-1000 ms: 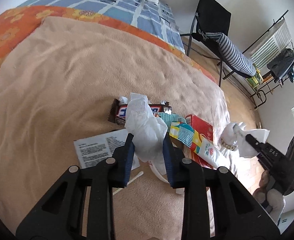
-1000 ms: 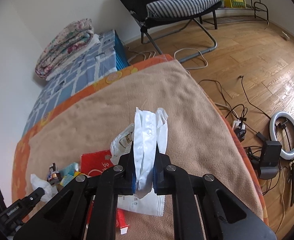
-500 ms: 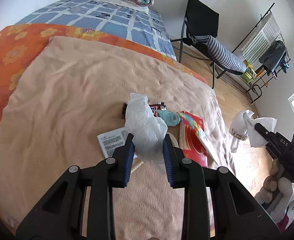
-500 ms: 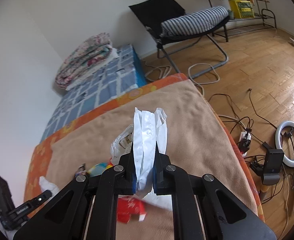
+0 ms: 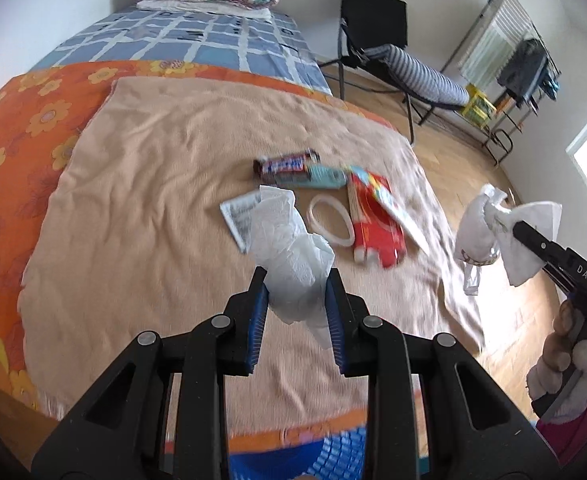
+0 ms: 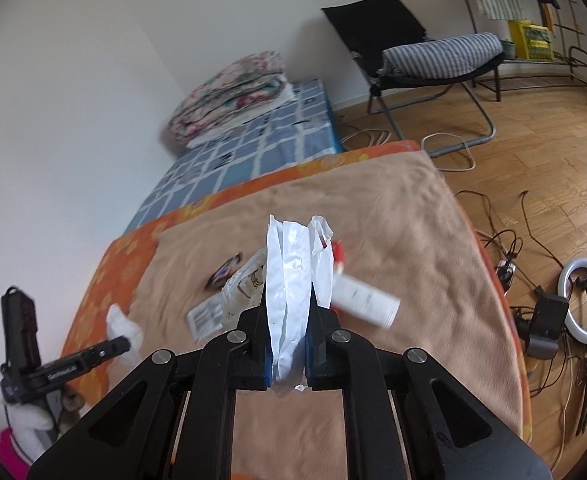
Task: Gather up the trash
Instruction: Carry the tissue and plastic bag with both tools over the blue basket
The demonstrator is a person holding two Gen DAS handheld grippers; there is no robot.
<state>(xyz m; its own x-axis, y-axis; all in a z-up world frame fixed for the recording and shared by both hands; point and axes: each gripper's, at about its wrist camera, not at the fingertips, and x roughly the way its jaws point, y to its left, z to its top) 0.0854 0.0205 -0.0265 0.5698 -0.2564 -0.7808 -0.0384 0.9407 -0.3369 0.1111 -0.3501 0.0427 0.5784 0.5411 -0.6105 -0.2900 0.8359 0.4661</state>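
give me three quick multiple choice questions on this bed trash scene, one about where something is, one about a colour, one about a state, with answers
1. Where does the clear plastic ring lie?
A. on the tan blanket
B. on the wooden floor
C. on the black chair

2. What colour is the flattened carton beside the ring?
A. green
B. red
C. black

3. What is the left gripper doing?
A. standing open and empty
B. shut on a crumpled white tissue
C. shut on a candy bar

Answers: 1 A, the ring rests on the tan blanket between the printed leaflet and the carton. 2 B, its printed faces are red. 3 B, the crumpled white tissue is pinched between its pads.
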